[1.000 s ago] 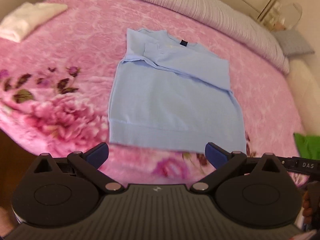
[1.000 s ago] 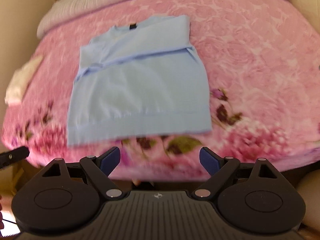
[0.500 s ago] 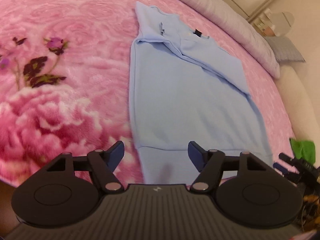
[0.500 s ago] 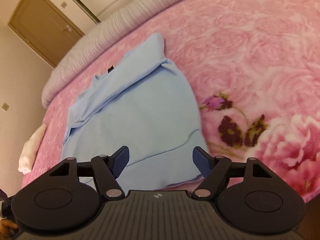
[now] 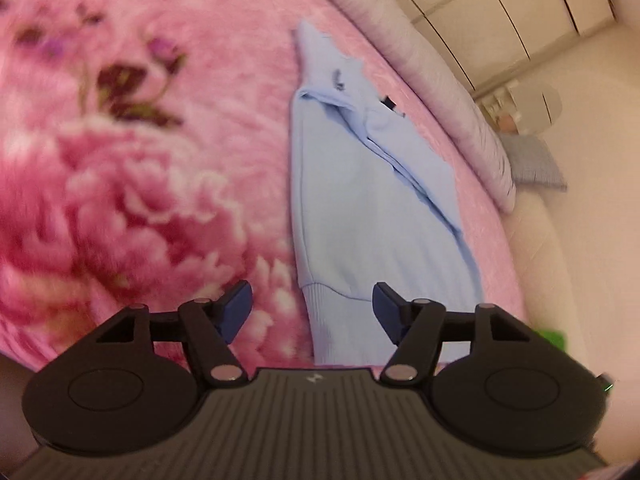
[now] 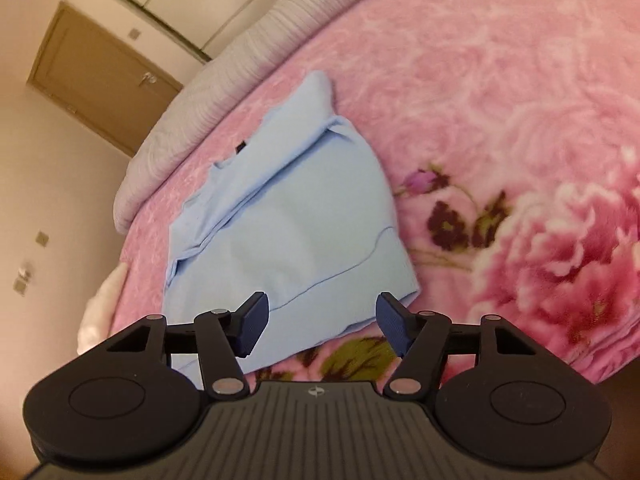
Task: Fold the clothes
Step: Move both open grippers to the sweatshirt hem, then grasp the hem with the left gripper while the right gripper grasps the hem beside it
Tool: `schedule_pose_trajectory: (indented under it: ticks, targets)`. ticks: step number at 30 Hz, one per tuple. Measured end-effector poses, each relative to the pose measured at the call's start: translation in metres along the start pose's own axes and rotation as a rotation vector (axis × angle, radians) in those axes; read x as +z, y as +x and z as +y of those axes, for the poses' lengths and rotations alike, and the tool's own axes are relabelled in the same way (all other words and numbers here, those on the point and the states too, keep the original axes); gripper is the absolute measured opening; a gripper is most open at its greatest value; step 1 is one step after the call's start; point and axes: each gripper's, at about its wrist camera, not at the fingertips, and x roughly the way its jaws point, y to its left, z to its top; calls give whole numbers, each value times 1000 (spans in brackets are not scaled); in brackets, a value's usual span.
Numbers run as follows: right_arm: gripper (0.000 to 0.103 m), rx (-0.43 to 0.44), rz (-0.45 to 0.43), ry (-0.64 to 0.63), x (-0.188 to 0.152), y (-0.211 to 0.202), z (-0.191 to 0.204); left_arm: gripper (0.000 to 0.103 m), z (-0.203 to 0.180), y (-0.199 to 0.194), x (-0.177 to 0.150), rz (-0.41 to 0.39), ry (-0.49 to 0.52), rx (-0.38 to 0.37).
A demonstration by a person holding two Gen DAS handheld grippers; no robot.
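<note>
Both claws have dropped low to the sweater's hem since a second ago. I see my left claw (image 5: 312, 308) closing, hem corner between its pads but not pinched (still released). My right claw (image 6: 322, 322) closes likewise over the other corner, nothing gripped. Sweater (image 6: 296, 232) lies flat on the pink blanket (image 6: 500, 92), sleeves folded in, collar toward 12 o'clock.
</note>
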Motion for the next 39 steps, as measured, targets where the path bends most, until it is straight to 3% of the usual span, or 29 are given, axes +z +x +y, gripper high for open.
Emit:
schedule_pose_trajectory:
  ticks: [5, 12, 19, 25, 27, 28, 30, 31, 32, 39]
  targets:
    - [51, 13, 55, 72, 34, 27, -34, 62, -1, 15, 5, 6, -32, -14]
    - [51, 124, 171, 99, 64, 68, -63, 64, -2, 49, 16, 33, -86, -107]
    - [51, 98, 144, 108, 91, 56, -87, 60, 3, 51, 15, 52, -118, -138]
    - [49, 173, 239, 85, 87, 90, -81, 61, -3, 67, 17, 54, -126, -180]
    - [35, 191, 275, 77, 83, 104, -74, 53, -7, 74, 17, 72, -110, -181]
    - [22, 175, 285, 74, 80, 110, -71, 48, -9, 78, 17, 81, -101, -174]
    - [18, 170, 280, 85, 78, 110, -70, 15, -5, 79, 16, 90, -124, -177]
    - [17, 171, 273, 97, 77, 107, -71, 9, 2, 77, 16, 90, -155, -186]
    - [16, 171, 265, 107, 75, 103, -72, 8, 8, 76, 15, 89, -183, -196]
    - [14, 205, 189, 89, 60, 53, -38, 6, -3, 29, 14, 11, -95, -299]
